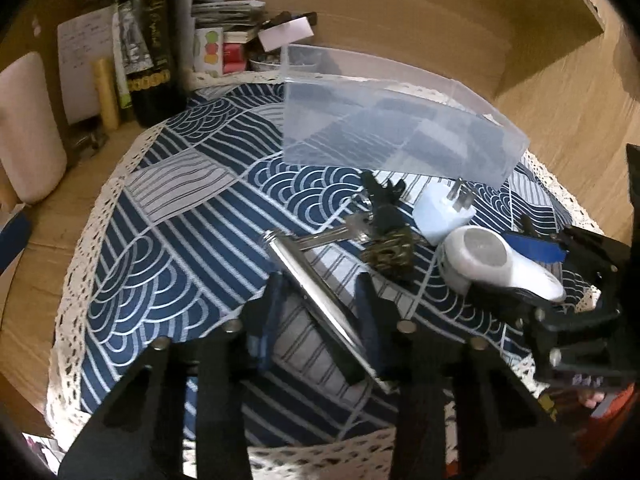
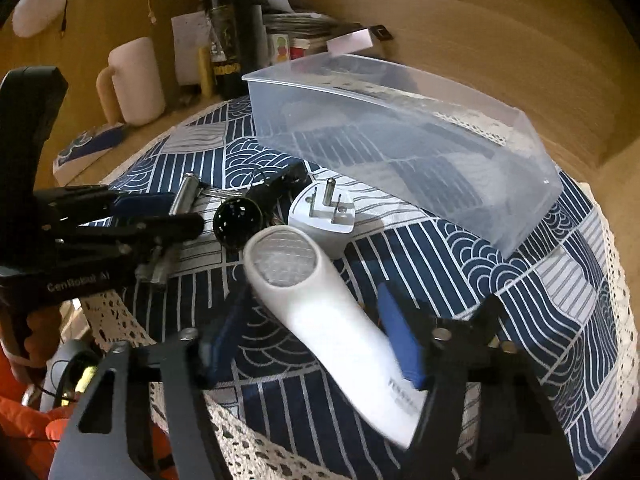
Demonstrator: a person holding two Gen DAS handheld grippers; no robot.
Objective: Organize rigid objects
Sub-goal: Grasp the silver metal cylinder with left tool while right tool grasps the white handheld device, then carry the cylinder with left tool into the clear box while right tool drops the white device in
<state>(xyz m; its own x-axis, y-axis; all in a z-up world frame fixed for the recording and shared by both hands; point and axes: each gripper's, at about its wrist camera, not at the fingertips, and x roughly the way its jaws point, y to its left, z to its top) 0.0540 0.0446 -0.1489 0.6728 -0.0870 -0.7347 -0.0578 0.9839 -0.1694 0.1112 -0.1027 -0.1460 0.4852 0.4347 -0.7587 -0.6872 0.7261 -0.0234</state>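
Note:
A clear plastic bin (image 1: 400, 136) (image 2: 400, 140) stands empty at the back of the blue patterned cloth (image 1: 180, 240). In front of it lie a silver metal bar (image 1: 316, 288) (image 2: 185, 194), a key bunch with a dark fob (image 1: 384, 236) (image 2: 240, 220), a white plug adapter (image 1: 444, 216) (image 2: 324, 216) and a white lint shaver (image 1: 492, 264) (image 2: 320, 312). My left gripper (image 1: 320, 300) is open with its fingers either side of the bar. My right gripper (image 2: 312, 324) is open astride the shaver's handle.
A dark wine bottle (image 1: 148, 40), a pink mug (image 2: 136, 80), papers and small boxes (image 1: 224, 20) crowd the wooden desk behind the cloth. The cloth's lace edge (image 1: 80, 264) ends near the desk's left side.

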